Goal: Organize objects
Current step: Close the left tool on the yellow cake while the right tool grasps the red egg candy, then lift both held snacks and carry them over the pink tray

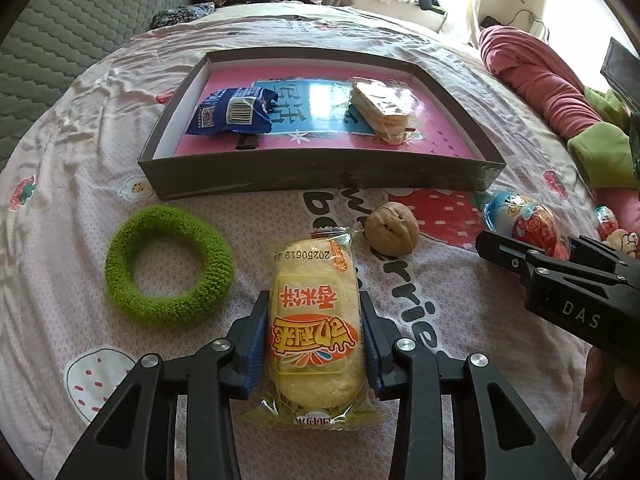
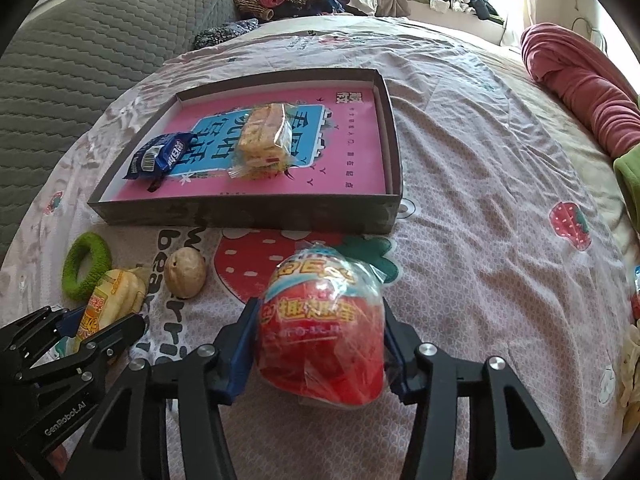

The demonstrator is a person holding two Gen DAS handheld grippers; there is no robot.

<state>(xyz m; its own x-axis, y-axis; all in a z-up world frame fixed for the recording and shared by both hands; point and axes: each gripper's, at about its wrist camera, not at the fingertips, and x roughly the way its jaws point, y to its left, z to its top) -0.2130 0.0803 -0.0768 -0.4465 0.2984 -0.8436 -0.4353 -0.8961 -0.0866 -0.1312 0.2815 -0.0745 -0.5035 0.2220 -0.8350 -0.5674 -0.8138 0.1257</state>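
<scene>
Date stamp (image 1: 303,255), left wrist view only

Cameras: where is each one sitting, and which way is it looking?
Left wrist view: sits on the left gripper, looking down along its fingers at the yellow rice cracker pack they squeeze; the right gripper and a bit of a hand show at right.
Right wrist view: sits on the right gripper, looking down at the red toy egg packet it squeezes; the left gripper shows at lower left.
Both see the box, walnut, green ring and bedsheet.
</scene>
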